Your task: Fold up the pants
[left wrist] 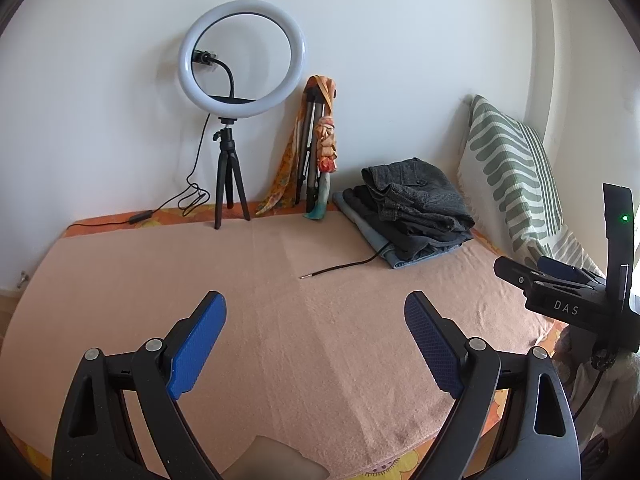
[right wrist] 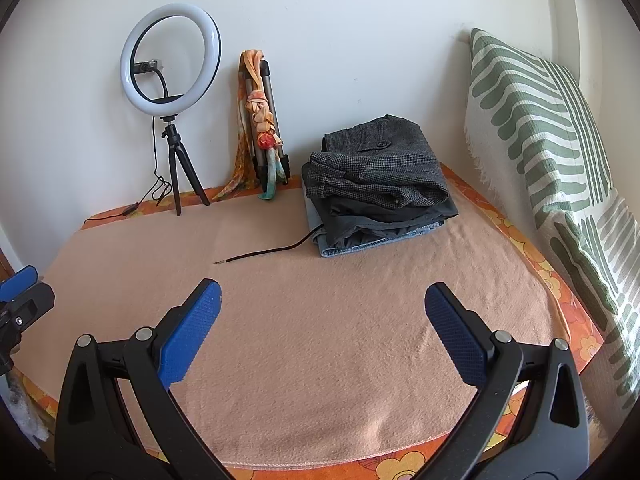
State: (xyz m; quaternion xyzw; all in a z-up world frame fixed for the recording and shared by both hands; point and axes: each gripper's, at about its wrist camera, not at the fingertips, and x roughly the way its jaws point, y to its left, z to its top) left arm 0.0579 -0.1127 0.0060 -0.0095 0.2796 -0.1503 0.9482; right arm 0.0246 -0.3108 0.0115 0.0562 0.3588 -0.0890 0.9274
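A stack of folded pants (left wrist: 416, 208) lies at the back right of the bed, also in the right wrist view (right wrist: 380, 184): grey tweed on top, dark pairs under it, blue jeans at the bottom. A dark drawstring (left wrist: 340, 267) trails from the stack onto the peach blanket (left wrist: 280, 340); it also shows in the right wrist view (right wrist: 264, 255). My left gripper (left wrist: 315, 308) is open and empty above the blanket. My right gripper (right wrist: 323, 300) is open and empty too; it shows at the right edge of the left wrist view (left wrist: 560, 280).
A ring light on a small tripod (left wrist: 240, 80) stands at the back left with its cable on the bed. A folded tripod draped with an orange scarf (left wrist: 320, 148) leans on the wall. A green-striped pillow (right wrist: 560, 160) lines the right side.
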